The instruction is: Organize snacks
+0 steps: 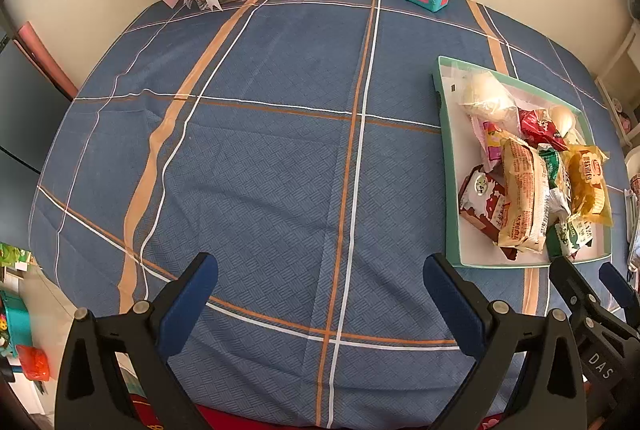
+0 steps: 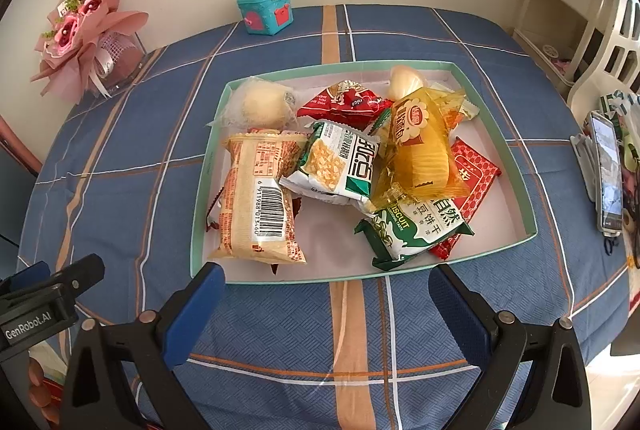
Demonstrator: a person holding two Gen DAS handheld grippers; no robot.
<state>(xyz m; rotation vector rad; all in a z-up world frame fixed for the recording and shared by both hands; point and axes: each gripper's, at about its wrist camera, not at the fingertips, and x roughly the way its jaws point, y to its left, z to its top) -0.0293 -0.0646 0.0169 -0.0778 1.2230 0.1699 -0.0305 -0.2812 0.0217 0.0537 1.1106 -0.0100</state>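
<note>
surface: blue plaid tablecloth (image 1: pixel 260 158), cream wall behind
snacks: all piled in the teal-rimmed tray (image 2: pixel 202 190), none on the cloth
right gripper (image 2: pixel 326 306): spread, empty, tray straight ahead, just beyond the tips
left gripper (image 1: pixel 320 294): spread, empty, tray well off to its right
nearest pack: orange barcode pack (image 2: pixel 258 198), long axis running away from the right gripper
view gap: right wrist shows tray contents in full; left wrist shows the bare cloth to the left

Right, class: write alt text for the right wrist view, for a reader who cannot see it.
A shallow green-rimmed tray of wrapped snacks sits on a blue checked tablecloth, just beyond the open right gripper. A barcoded orange packet, green biscuit packs and a yellow cake are heaped inside. A pink bouquet and teal box stand by the wall.
</note>
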